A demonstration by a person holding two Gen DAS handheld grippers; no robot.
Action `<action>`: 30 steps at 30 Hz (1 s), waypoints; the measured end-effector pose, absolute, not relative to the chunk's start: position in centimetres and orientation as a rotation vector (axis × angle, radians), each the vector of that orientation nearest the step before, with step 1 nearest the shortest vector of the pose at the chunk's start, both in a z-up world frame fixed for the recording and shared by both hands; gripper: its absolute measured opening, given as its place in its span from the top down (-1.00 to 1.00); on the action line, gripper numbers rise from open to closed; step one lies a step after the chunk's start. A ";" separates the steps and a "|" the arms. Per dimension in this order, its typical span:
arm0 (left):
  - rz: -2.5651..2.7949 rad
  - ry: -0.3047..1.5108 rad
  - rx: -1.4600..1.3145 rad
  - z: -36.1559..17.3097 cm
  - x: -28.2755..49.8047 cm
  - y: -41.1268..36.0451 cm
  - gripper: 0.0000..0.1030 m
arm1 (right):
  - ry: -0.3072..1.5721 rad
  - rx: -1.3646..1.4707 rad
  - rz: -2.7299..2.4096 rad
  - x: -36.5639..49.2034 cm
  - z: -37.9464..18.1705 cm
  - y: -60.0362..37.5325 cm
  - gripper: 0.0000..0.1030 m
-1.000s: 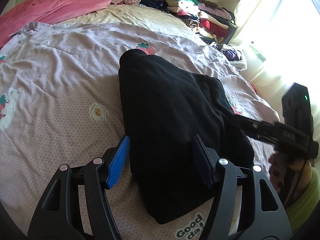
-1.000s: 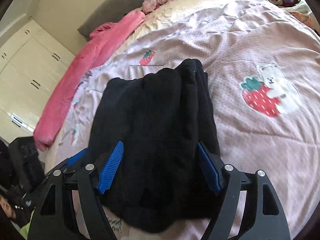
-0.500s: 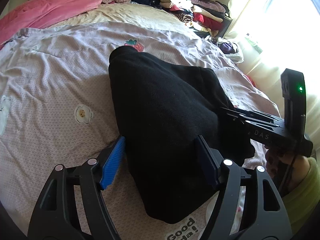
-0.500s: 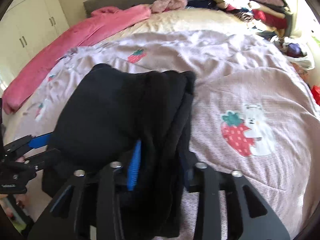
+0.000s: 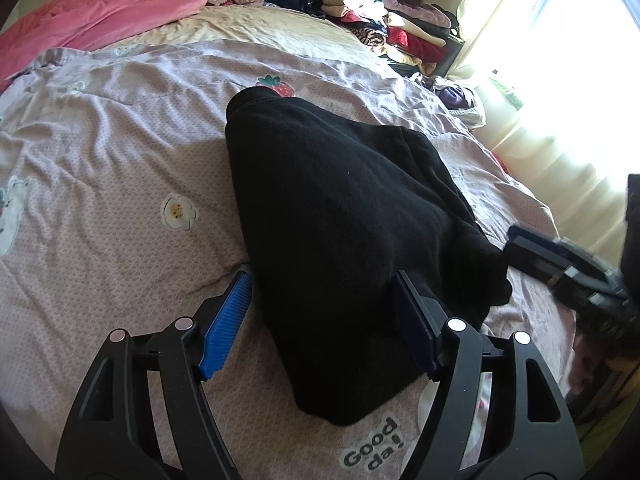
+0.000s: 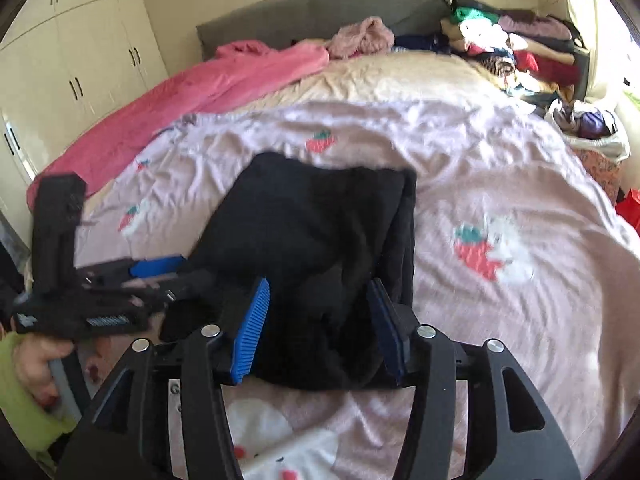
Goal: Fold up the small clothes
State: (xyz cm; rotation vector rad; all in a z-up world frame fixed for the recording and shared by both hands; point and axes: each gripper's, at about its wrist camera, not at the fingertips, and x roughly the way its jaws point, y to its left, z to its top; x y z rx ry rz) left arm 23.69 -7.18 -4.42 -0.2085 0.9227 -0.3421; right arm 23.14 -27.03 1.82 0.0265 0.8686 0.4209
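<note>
Black garment (image 5: pixel 344 240), thick and soft like a fleece, lies folded into a bundle near the front edge of the bed, on the lilac quilt (image 5: pixel 120 168) with strawberry prints. In the right wrist view it shows several layers stacked along its right side, so I judge that the main folds are made already and the bundle is now being squared.

Left gripper (image 5: pixel 324 316) stands over the near end of the bundle with its jaws wide apart. The blue pad (image 5: pixel 226 320) on one side is clear of the cloth and rests just beside it on the quilt; the other pad touches the top of the fabric but does not squeeze it. So this gripper is released, and it seems to stay there only to steady the bundle.

Right gripper (image 6: pixel 318 320) is at the front edge of the same garment, and its jaws are opening at this moment. The cloth is between the two pads, but they do not press it, so it is let go. The view is blurred here, so finer contact I cannot tell.

Farther out, a pink blanket (image 5: pixel 100 12) lies along the far left edge of the bed, and a pile of folded clothes (image 5: pixel 384 28) is stacked at the far right corner, probably the place for finished pieces.
</note>
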 end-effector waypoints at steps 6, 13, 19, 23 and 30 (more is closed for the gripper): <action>-0.344 0.931 -0.161 -4.6 22.8 -7.5 -0.22 | 0.917 0.047 0.422 23.0 -0.4 -28.4 0.67; -0.348 0.947 -0.167 -5.3 22.9 -7.3 -0.26 | 0.933 -0.018 0.331 22.8 -3.0 -27.9 0.42; -0.347 0.944 -0.171 -5.1 22.6 -7.1 -0.26 | 0.913 -0.071 0.309 22.1 -1.8 -26.7 0.19; -0.348 0.936 -0.168 -4.8 22.1 -6.9 -0.26 | 0.864 -0.064 0.291 20.9 -0.3 -26.7 -0.06; -0.355 0.913 -0.183 -4.0 20.8 -6.0 -0.29 | 0.774 -0.058 0.229 18.7 2.5 -27.2 -0.42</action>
